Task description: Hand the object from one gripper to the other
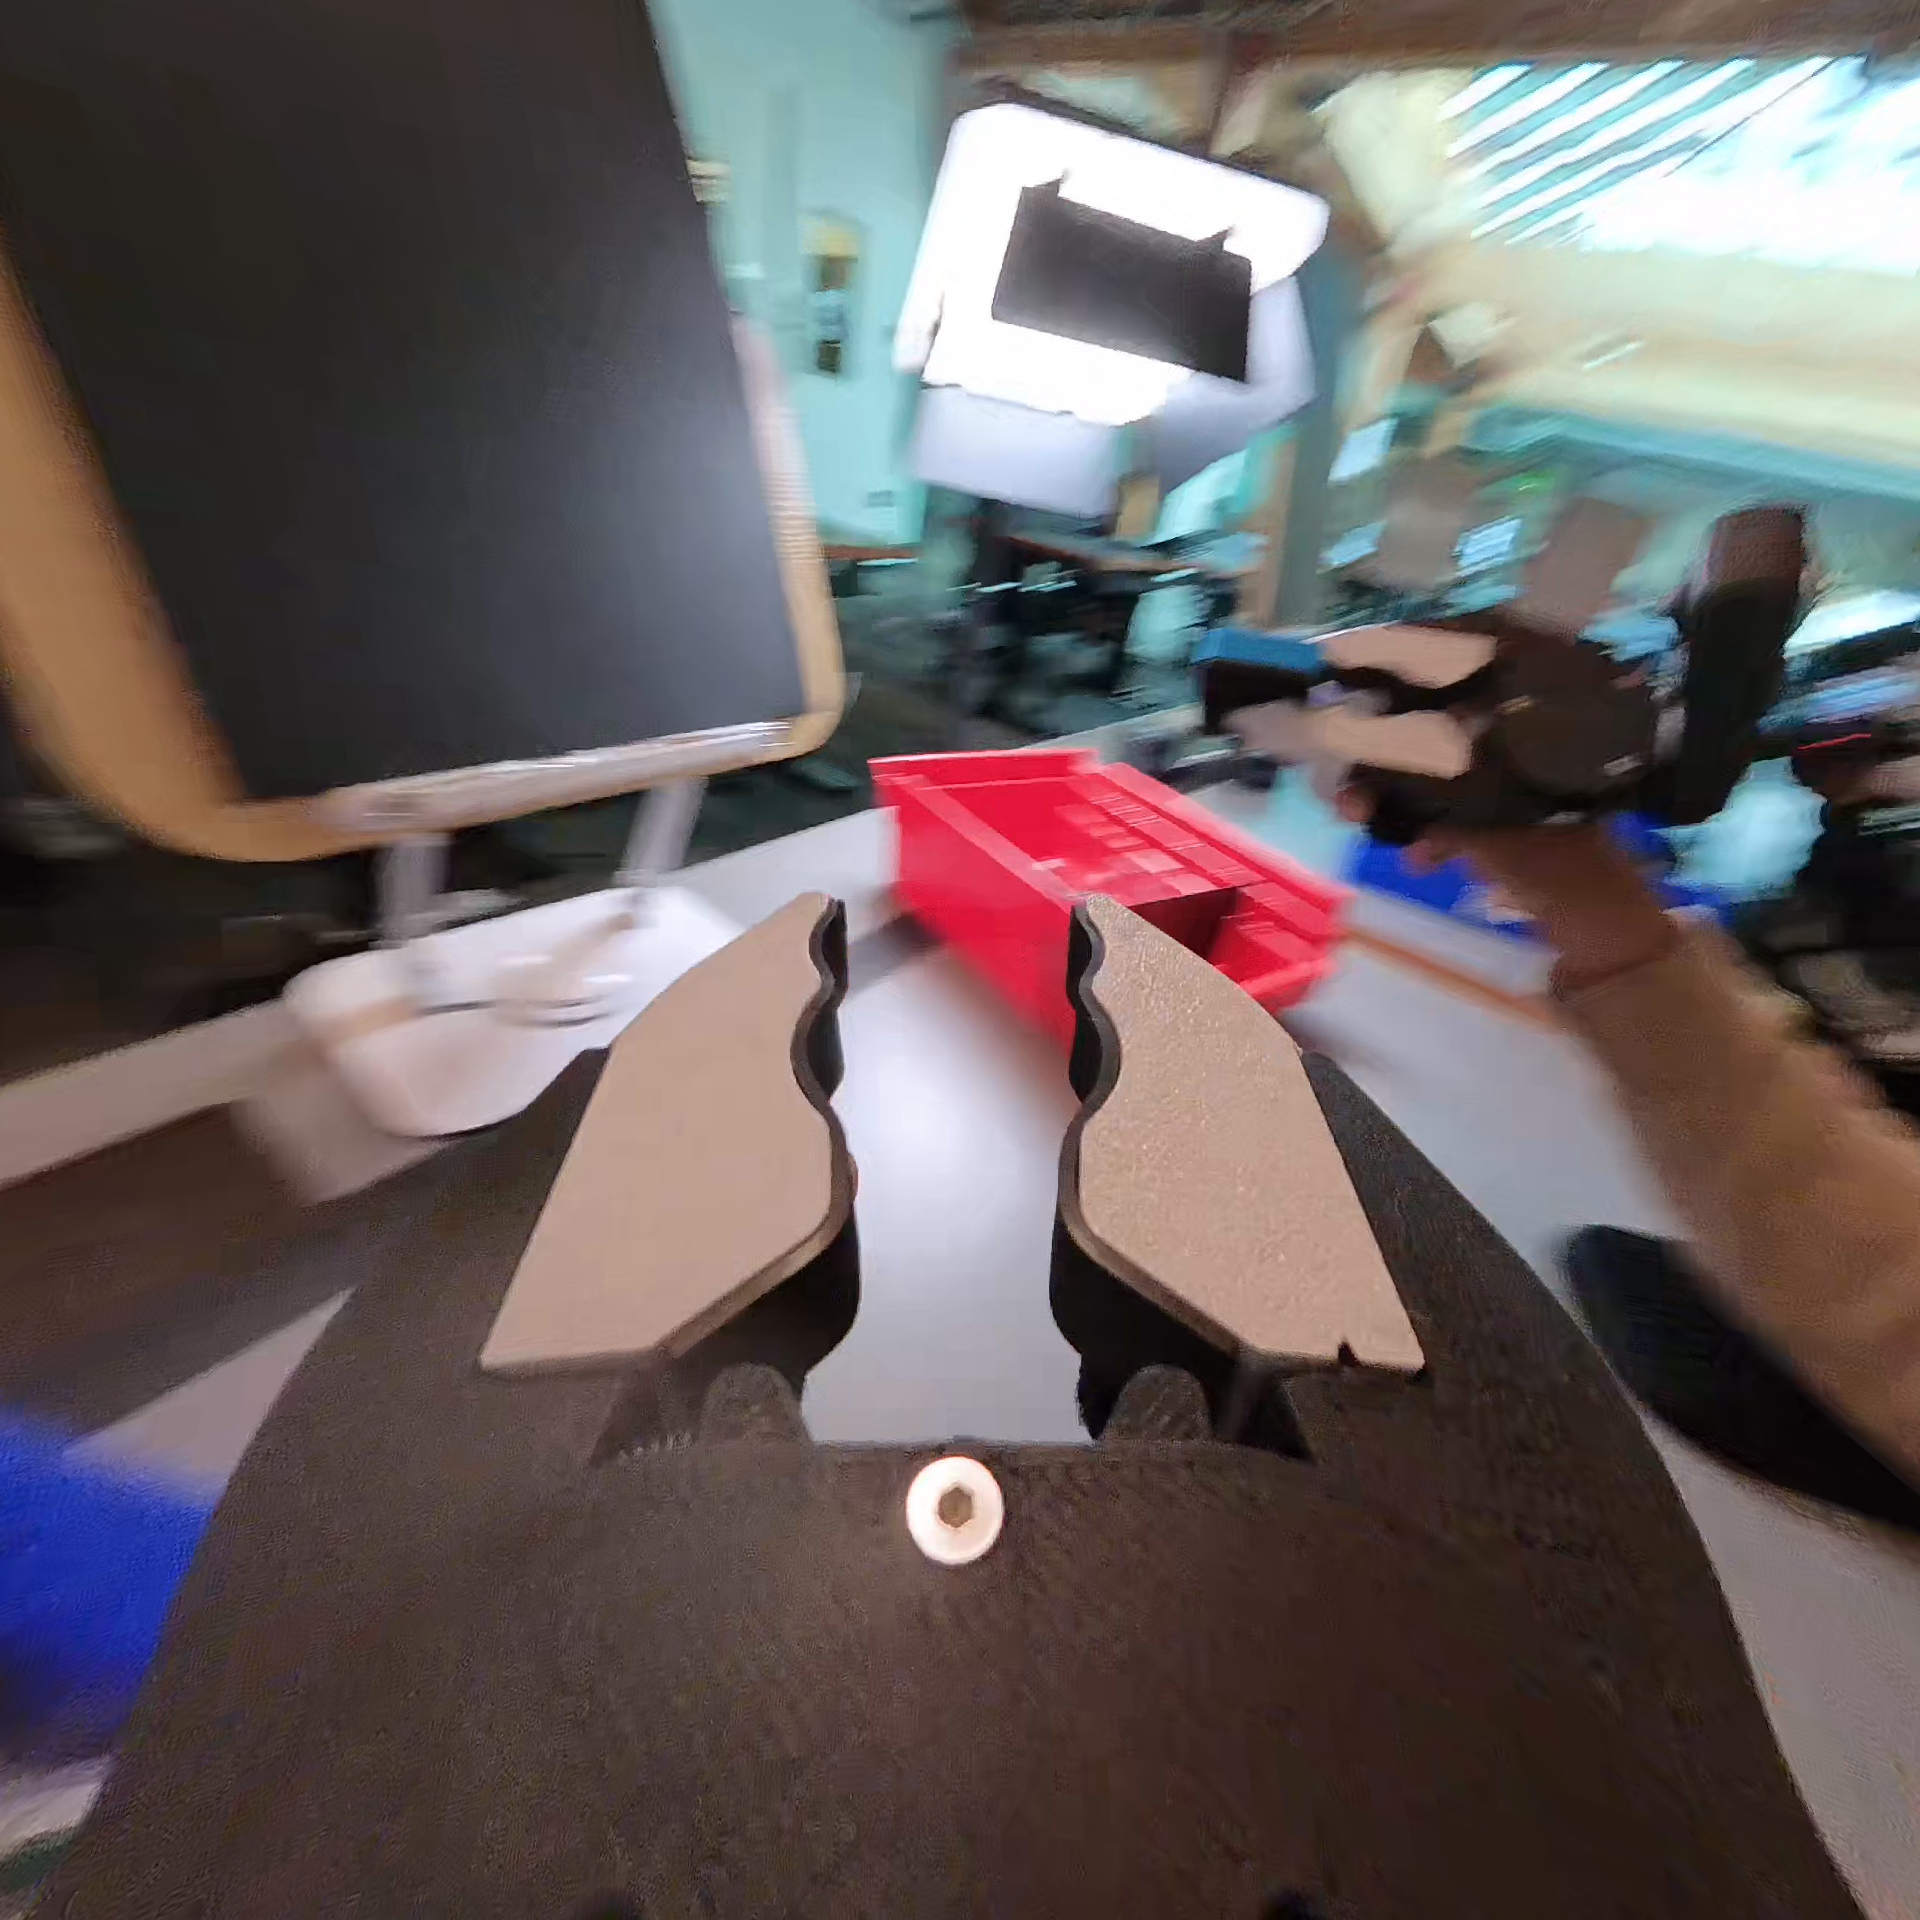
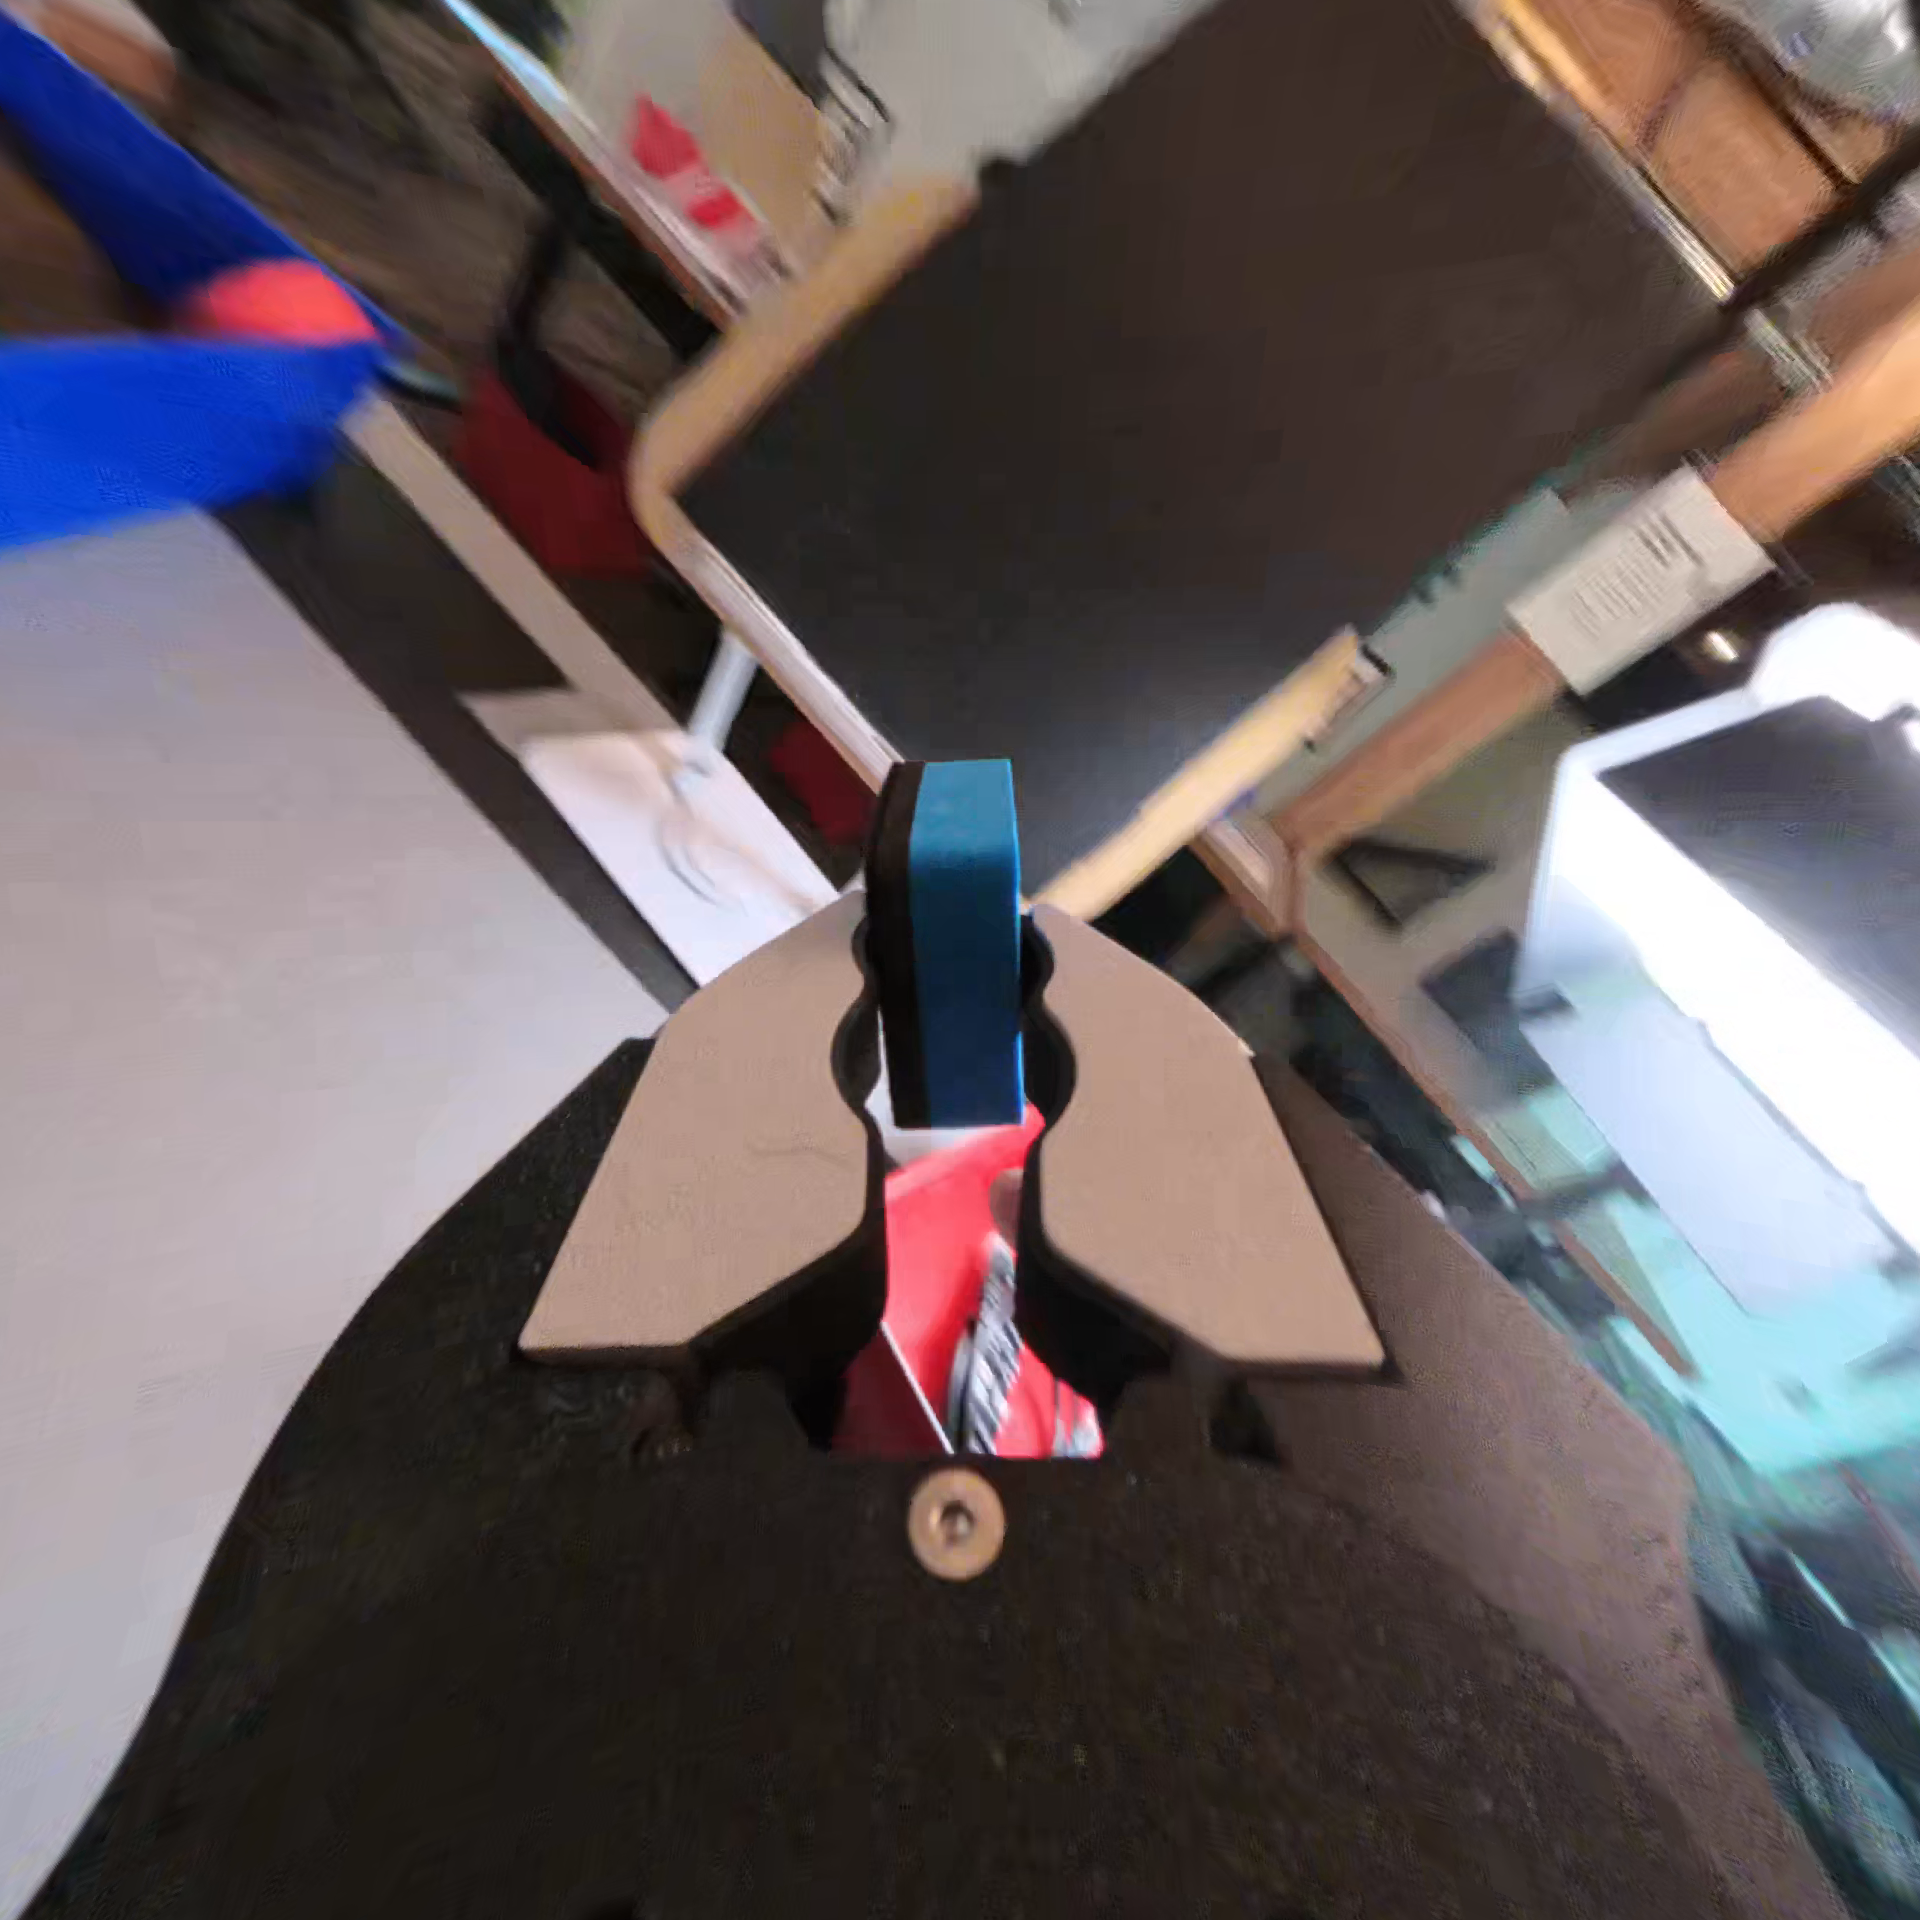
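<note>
The right gripper (image 2: 954, 971) is clamped on a blue block (image 2: 961, 935) with a black face along 1 side. The block sits at the fingertips, its long axis running forward along the fingers, and roughly half of it sticks out past the tips. The left gripper (image 1: 954, 925) has its jaws apart with nothing between them; only the table (image 1: 956, 1195) and a red bin (image 1: 1091, 862) show through the gap.

From the left gripper, the block lies up and to the right, well apart. In the left view the right gripper (image 1: 1382, 696) points leftward with the block (image 1: 1252, 660) at its tips, so the free end faces toward the left gripper's side. The handover likely turns on bringing the open jaws around that free end.

Only the left view shows the 2 grippers together, and a bare forearm (image 1: 1704, 1060). Only the right view shows the grip itself sharply.
</note>
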A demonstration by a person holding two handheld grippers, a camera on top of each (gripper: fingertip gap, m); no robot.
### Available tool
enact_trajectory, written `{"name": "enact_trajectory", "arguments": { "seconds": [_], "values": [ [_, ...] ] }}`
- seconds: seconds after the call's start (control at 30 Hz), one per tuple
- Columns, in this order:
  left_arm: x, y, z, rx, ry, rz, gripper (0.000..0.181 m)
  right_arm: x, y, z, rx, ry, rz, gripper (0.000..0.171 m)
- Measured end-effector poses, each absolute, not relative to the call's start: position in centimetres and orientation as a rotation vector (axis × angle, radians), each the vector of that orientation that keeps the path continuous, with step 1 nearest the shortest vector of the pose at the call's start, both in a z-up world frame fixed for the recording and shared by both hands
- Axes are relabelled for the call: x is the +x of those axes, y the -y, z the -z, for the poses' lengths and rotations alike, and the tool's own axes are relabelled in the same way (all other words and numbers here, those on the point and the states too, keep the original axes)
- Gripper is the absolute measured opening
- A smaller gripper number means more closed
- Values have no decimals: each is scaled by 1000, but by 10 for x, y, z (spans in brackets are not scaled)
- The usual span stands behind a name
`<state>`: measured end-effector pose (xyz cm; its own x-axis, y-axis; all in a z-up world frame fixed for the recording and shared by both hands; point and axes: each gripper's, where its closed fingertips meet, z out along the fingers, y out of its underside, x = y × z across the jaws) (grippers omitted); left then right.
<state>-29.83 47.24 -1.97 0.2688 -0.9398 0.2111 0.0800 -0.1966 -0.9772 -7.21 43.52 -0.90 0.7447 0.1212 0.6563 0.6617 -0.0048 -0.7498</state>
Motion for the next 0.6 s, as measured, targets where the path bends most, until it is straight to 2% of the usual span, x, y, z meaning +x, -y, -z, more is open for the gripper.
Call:
{"name": "enact_trajectory", "arguments": {
  "seconds": [0.13,0.27,0.4,0.6],
  "values": [
    [-349,-521,25,-1517,-784,643,40,69,-460,60,-1815,277,752,24],
    [-381,-542,30,-1588,-739,472,39,131,-460,97,-1965,96,784,25],
    [-410,-563,45,-1680,-690,360,40,144,-460,94,-1944,-9,720,53],
    [-435,-578,61,-1751,-666,289,40,84,-459,39,-1637,89,405,41]
  ]
}}
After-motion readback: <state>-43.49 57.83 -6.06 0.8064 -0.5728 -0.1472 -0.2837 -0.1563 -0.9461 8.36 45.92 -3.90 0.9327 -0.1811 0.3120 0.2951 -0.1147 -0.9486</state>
